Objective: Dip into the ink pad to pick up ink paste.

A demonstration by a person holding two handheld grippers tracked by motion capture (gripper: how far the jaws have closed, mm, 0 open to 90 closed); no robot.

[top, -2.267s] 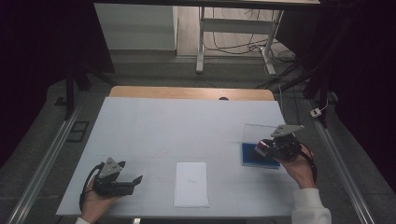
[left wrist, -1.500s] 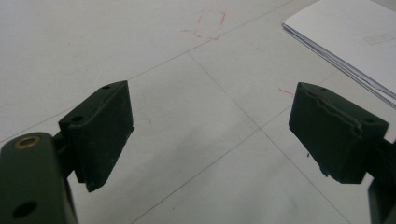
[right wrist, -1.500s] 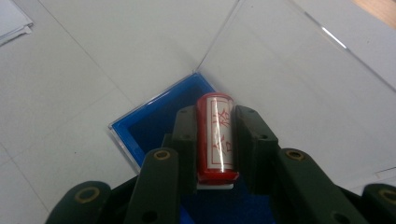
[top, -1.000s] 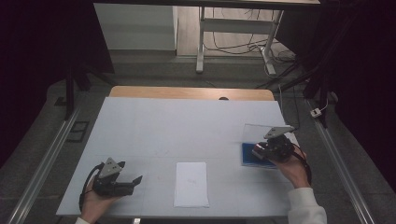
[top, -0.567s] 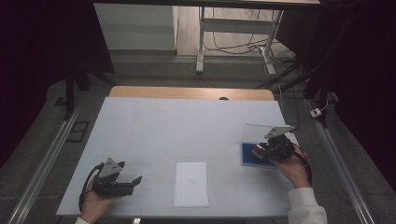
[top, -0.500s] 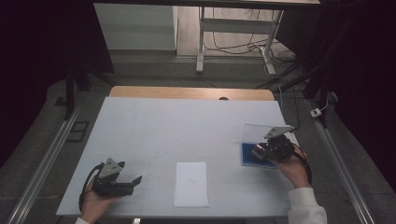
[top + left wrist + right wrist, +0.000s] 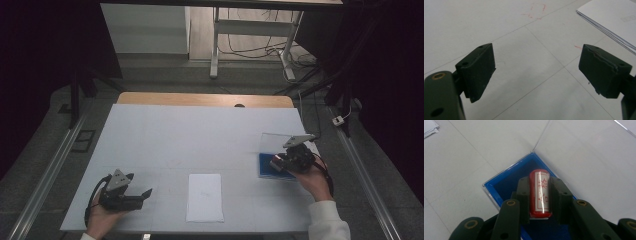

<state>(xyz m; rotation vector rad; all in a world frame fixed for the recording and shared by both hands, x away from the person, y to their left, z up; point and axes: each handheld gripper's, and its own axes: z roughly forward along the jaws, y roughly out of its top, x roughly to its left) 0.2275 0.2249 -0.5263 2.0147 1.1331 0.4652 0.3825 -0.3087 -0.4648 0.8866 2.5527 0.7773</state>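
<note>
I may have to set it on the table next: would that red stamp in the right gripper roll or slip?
The red stamp looks like a smooth cylinder, so laid on its side it would probably roll. Its glossy label may be slippery, though the right gripper clamps both sides. Stood on end it may tip, being tall and narrow.

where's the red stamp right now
The red stamp sits clamped in the right hand-held gripper, over the open blue box at the table's right side.

Red stamp, blue case, white paper.
</note>
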